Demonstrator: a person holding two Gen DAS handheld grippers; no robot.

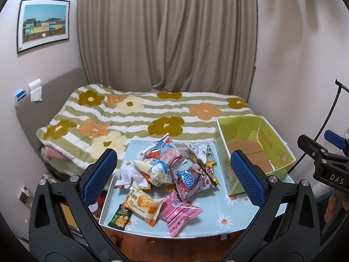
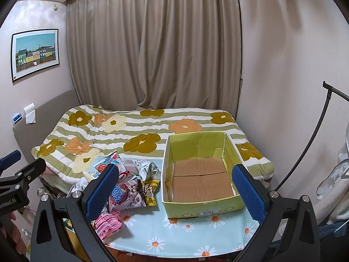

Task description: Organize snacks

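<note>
A heap of snack packets (image 1: 165, 174) lies on a small table with a light blue daisy cloth (image 1: 220, 214). A pink packet (image 1: 178, 212), an orange cake packet (image 1: 142, 205) and a small green packet (image 1: 120, 217) sit at the heap's near edge. A green cardboard box (image 2: 202, 172) stands on the table's right side with only its brown floor showing inside. My left gripper (image 1: 174, 174) hangs open above the heap, holding nothing. My right gripper (image 2: 176, 191) is open above the box's near left corner, with the heap (image 2: 128, 187) to its left.
A bed with a striped flower quilt (image 1: 139, 118) runs behind the table, under beige curtains (image 1: 168, 32). A framed picture (image 1: 43, 25) hangs on the left wall. A black stand (image 2: 314, 135) curves up at the right. Wood floor shows below the table's near edge.
</note>
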